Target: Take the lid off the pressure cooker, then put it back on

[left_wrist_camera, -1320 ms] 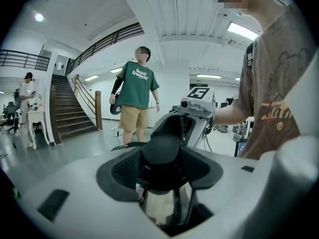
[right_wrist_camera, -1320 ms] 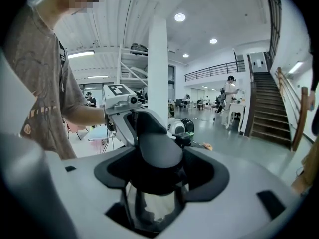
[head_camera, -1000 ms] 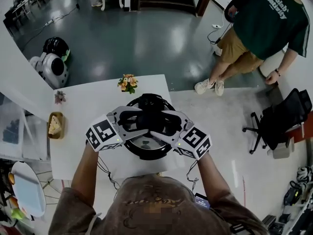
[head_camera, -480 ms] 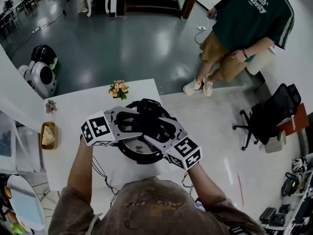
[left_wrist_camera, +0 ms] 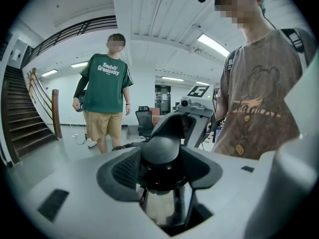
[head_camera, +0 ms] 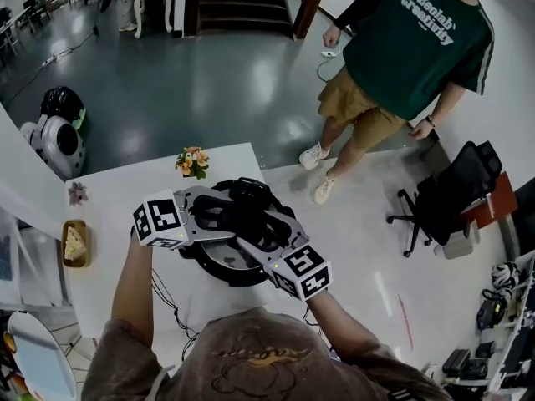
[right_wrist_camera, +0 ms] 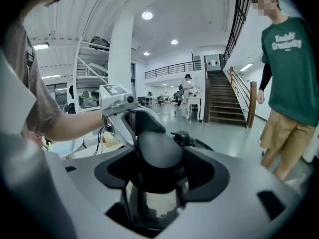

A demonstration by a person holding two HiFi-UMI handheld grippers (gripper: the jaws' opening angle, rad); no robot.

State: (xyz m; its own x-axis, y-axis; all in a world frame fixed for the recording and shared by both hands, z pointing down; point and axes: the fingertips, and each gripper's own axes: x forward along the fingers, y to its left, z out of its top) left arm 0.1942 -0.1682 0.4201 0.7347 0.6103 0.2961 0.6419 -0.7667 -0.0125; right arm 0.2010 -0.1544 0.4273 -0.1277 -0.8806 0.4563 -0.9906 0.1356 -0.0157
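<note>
The pressure cooker (head_camera: 197, 261) is standing close to the right edge of the white desk (head_camera: 109, 199). Its lid (head_camera: 224, 257) is apparently seated on the pot, though the tools are covering much of it.

The left hand-held gripper (head_camera: 236, 213) and the right hand-held gripper (head_camera: 257, 229) are both grasping the black lid handle (head_camera: 251, 217), closing on it from opposite sides. Each gripper view is showing its dark pads pressing against the rounded black grip.

Nothing is steadying the pot, so the turn is probably going best when both wrists are sharing it evenly about the pot's centre and staying flat. Lifting is best left until the lock is letting go. An uneven pull is likely to send the cooker skidding toward the desk edge. The small valve (right_wrist_camera: 182, 135) just beyond the handle is worth keeping clear of the jaws.

Farther left on the desk, a bunch of flowers (head_camera: 193, 162) and a small dish (head_camera: 75, 243) are lying well apart from the work.

On the far right, a bystander (head_camera: 401, 65) is standing on the floor in a green T-shirt. Its white print's second word is seeming to read "Creativity", and the first word is staying too unclear to call. The marker cubes (head_camera: 159, 220) are carrying black-and-white square patterns and no lettering. No brand is showing on the cooker.
</note>
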